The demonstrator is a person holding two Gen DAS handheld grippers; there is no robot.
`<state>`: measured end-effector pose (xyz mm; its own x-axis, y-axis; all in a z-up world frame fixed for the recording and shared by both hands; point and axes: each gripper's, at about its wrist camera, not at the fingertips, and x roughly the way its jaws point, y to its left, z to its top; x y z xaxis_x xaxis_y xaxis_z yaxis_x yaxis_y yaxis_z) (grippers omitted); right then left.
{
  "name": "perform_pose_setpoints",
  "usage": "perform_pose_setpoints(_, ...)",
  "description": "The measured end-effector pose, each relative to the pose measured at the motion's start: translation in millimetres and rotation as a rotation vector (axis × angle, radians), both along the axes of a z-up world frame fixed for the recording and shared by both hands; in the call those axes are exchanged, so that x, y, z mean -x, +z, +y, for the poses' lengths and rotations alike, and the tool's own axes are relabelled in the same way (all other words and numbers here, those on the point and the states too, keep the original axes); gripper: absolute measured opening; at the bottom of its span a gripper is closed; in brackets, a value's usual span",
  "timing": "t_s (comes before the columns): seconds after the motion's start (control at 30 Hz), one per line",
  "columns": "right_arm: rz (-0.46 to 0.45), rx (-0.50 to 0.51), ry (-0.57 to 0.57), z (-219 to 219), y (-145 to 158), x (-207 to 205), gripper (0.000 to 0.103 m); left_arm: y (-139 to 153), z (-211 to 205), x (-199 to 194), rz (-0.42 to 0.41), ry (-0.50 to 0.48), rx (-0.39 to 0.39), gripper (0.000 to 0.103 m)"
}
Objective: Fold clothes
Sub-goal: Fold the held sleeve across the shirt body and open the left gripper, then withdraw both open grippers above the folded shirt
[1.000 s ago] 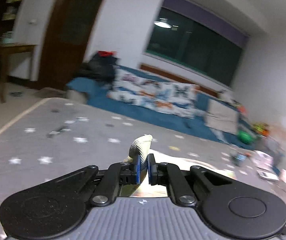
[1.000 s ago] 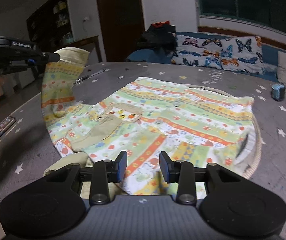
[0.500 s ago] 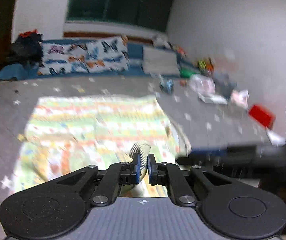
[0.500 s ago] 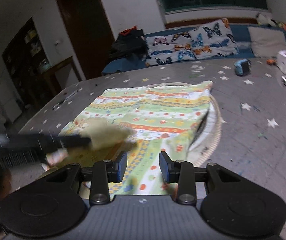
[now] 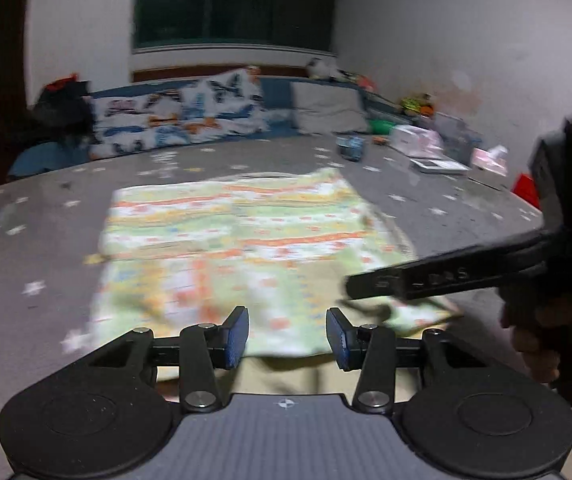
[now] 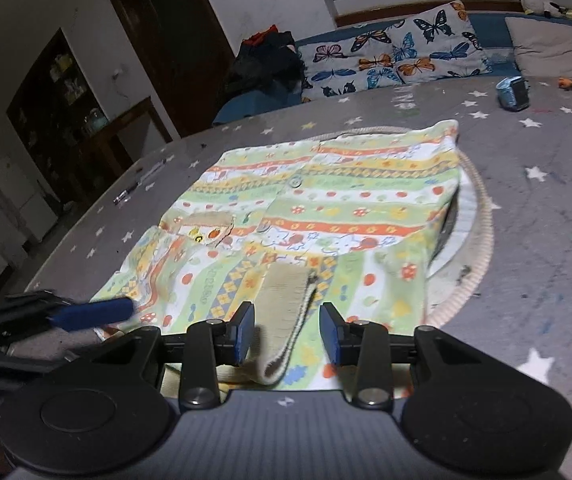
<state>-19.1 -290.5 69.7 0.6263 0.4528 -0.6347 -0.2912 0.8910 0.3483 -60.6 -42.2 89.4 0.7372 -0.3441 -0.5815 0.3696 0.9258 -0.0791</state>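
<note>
A child's striped top (image 5: 238, 240) in green, orange and yellow lies flat on the grey star-printed table (image 5: 38, 288). My left gripper (image 5: 287, 336) hovers over its near edge. Its jaws are opening, with nothing pressed between the pads. In the right wrist view the top (image 6: 325, 208) has one sleeve folded across its front. The sleeve's beige ribbed cuff (image 6: 286, 304) lies loose between the spread jaws of my right gripper (image 6: 287, 332). One of the left gripper's blue pads (image 6: 94, 314) shows at the top's left edge.
A hand (image 5: 541, 332) holds the right gripper at the right edge. A blue sofa with butterfly pillows (image 6: 397, 56) and a grey cushion (image 6: 545, 44) borders the table's far side. A small blue object (image 6: 513, 94), boxes (image 5: 437, 164) and a pen (image 6: 126, 196) lie on the table.
My left gripper swung from the left across the top, carrying the sleeve cuff, then opened and let it go. The cuff now lies on the top's front by my right gripper.
</note>
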Motion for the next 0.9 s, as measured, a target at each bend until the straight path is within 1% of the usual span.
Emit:
perform_pose_setpoints(0.1, -0.001, 0.013, -0.007, 9, -4, -4, 0.036, 3, 31, -5, 0.010, 0.095, 0.017, 0.046)
perform_pose_setpoints(0.17, -0.002, 0.018, -0.012, 13, -6, -6, 0.033, 3, 49, -11, 0.019, 0.152, 0.028, 0.046)
perform_pose_setpoints(0.2, -0.003, 0.021, -0.015, 15, -7, -7, 0.029, 3, 56, -13, 0.023, 0.174, 0.031, 0.046)
perform_pose_setpoints(0.27, -0.010, 0.033, -0.025, 18, -8, -9, 0.010, 2, 68, -18, 0.023, 0.198, 0.029, 0.046)
perform_pose_setpoints(0.33, -0.029, 0.045, -0.034, 19, -4, -9, 0.004, 0, 73, -22, 0.033, 0.206, 0.028, 0.045)
perform_pose_setpoints(0.37, -0.045, 0.050, -0.038, 19, -1, -8, 0.004, -1, 76, -24, 0.038, 0.208, 0.026, 0.044)
perform_pose_setpoints(0.43, -0.104, 0.083, -0.038, 22, 9, -2, 0.004, -4, 78, -28, 0.046, 0.206, 0.015, 0.044)
perform_pose_setpoints(0.5, -0.203, 0.147, -0.036, 29, 25, 9, 0.003, -7, 77, -31, 0.056, 0.203, -0.006, 0.044)
perform_pose_setpoints(0.57, -0.274, 0.202, -0.040, 33, 36, 18, 0.003, -10, 76, -34, 0.068, 0.202, -0.026, 0.044)
perform_pose_setpoints(0.63, -0.272, 0.245, -0.048, 35, 37, 18, 0.004, -13, 75, -37, 0.079, 0.204, -0.037, 0.044)
perform_pose_setpoints(0.73, -0.191, 0.278, -0.049, 35, 21, 10, 0.005, -11, 72, -42, 0.084, 0.201, -0.029, 0.044)
perform_pose_setpoints(0.77, -0.167, 0.289, -0.048, 35, 15, 8, 0.008, -9, 70, -44, 0.084, 0.199, -0.030, 0.044)
perform_pose_setpoints(0.83, -0.169, 0.288, -0.067, 31, 14, 8, 0.010, -5, 65, -49, 0.081, 0.188, -0.030, 0.044)
perform_pose_setpoints(0.9, -0.195, 0.274, -0.071, 29, 21, 9, 0.010, 0, 59, -54, 0.076, 0.174, -0.030, 0.044)
